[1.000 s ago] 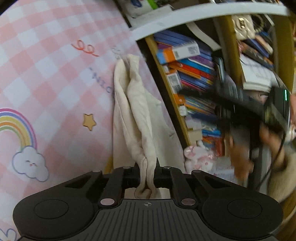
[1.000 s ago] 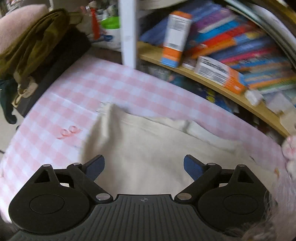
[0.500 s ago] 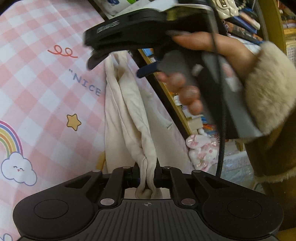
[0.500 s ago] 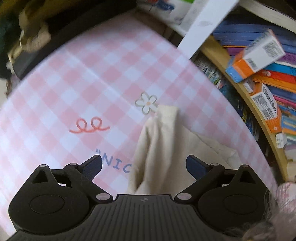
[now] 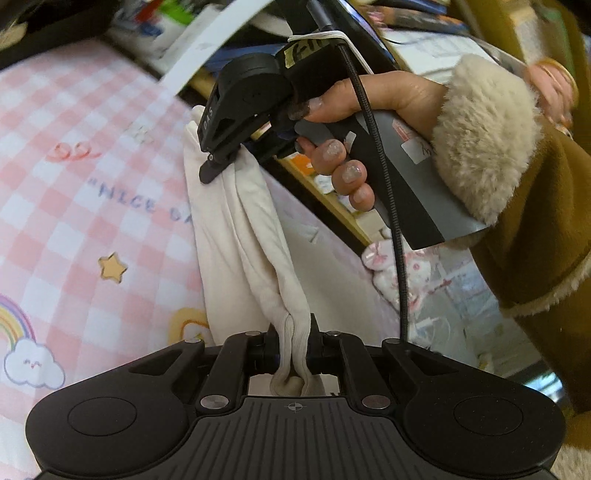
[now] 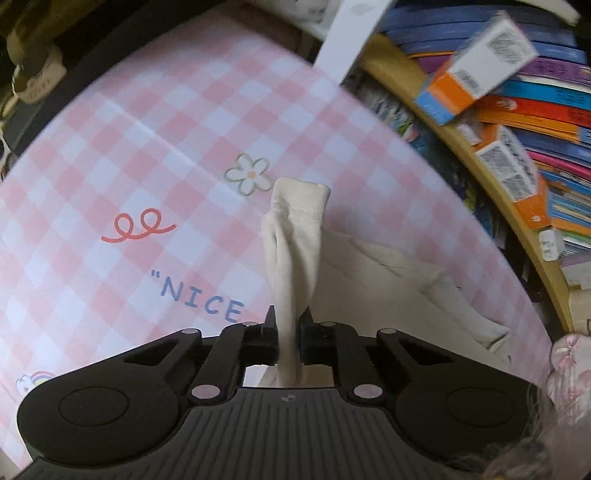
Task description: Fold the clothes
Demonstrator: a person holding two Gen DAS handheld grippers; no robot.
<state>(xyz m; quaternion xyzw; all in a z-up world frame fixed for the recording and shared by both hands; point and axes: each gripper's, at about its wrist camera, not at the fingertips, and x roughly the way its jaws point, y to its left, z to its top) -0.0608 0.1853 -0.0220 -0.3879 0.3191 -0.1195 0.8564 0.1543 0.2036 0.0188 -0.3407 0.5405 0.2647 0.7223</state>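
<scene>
A cream garment lies bunched along the right edge of a pink checked cloth. My left gripper is shut on one gathered end of it, the fabric squeezed between the pads. In the left wrist view the right gripper, held by a hand in a fluffy cuff, pinches the far end. In the right wrist view that right gripper is shut on the cream garment, whose hemmed corner sticks up past the fingertips. The stretch of fabric between the two grippers hangs lifted off the cloth.
A curved wooden bookshelf packed with books runs close along the right side of the cloth. A white post stands at the cloth's far edge. A pink plush toy lies lower right. Dark bags sit at far left.
My right gripper came down over the garment's far corner and shut on it; it stood wide open before. My left gripper rose a little and rolled, still holding its end.
</scene>
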